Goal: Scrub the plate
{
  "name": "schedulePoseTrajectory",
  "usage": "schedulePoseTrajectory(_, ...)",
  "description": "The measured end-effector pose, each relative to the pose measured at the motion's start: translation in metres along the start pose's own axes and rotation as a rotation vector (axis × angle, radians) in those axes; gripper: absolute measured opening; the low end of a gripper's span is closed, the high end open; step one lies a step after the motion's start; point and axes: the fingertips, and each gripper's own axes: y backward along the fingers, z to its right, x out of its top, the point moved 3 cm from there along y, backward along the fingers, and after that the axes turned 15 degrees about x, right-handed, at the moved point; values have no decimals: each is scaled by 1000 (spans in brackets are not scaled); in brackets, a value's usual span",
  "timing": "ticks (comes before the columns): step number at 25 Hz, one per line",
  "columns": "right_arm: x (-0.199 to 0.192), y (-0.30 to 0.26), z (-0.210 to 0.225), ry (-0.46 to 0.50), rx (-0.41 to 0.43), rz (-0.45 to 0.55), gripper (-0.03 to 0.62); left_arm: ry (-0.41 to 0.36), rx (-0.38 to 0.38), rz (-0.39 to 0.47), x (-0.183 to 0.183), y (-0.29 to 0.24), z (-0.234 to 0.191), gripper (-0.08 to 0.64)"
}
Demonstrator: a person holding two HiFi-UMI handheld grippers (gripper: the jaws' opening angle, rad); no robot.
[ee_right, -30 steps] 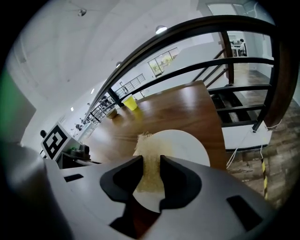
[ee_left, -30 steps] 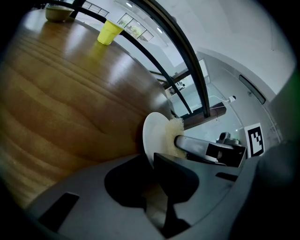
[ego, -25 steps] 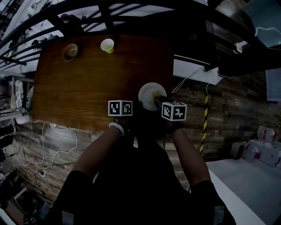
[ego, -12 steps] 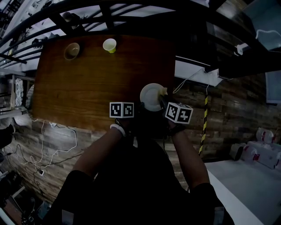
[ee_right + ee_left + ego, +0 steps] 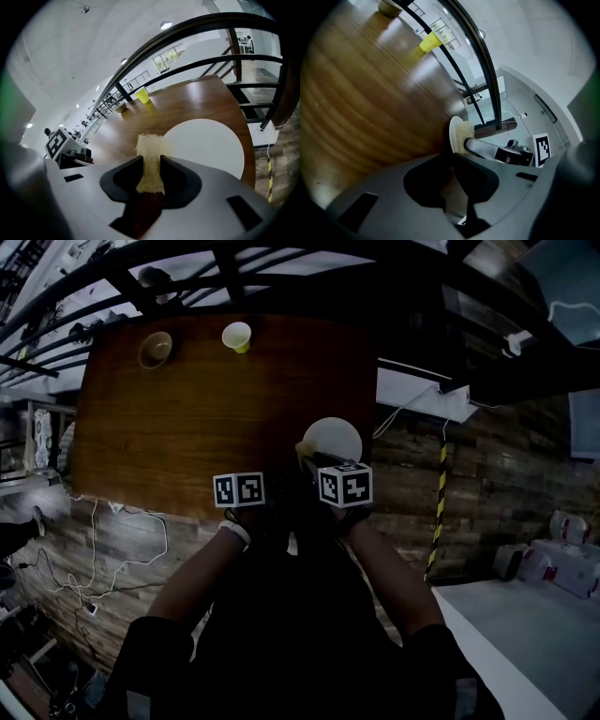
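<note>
A white plate (image 5: 333,437) rests at the near right edge of the brown table (image 5: 187,418). In the left gripper view the plate (image 5: 456,135) appears edge-on, and my left gripper (image 5: 453,158) is shut on its near rim. My right gripper (image 5: 150,161) is shut on a beige scrubbing sponge (image 5: 149,146). The sponge's frayed tip sticks out over the left edge of the plate (image 5: 206,140). From the left gripper view, the sponge (image 5: 465,130) meets the plate's face.
A yellow cup (image 5: 236,336) and a brown bowl (image 5: 154,349) stand at the table's far side. Black railing bars (image 5: 225,268) cross above the far edge. The table drops off just right of the plate, with a cable (image 5: 403,409) beyond.
Both grippers have shifted left and toward me. The right gripper with the sponge has moved from the plate's right side to its near left edge. The plate stays about where it was.
</note>
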Motion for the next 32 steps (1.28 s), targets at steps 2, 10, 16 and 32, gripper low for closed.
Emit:
schedulePoseTrajectory(2, 1, 6, 3, -12, -9, 16, 127, 5, 9, -3, -1, 2, -5, 64)
schedulePoseTrajectory(10, -1, 66, 50, -115, -111, 136, 127, -53, 26, -26, -3, -13, 7, 64)
schedulePoseTrajectory(16, 0, 99, 63, -139, -153, 206, 127, -79, 38, -37, -5, -21, 11, 64)
schedulePoseTrajectory(32, -28, 29, -10, -12, 14, 25, 127, 40, 49, 57, 0, 15, -6, 64)
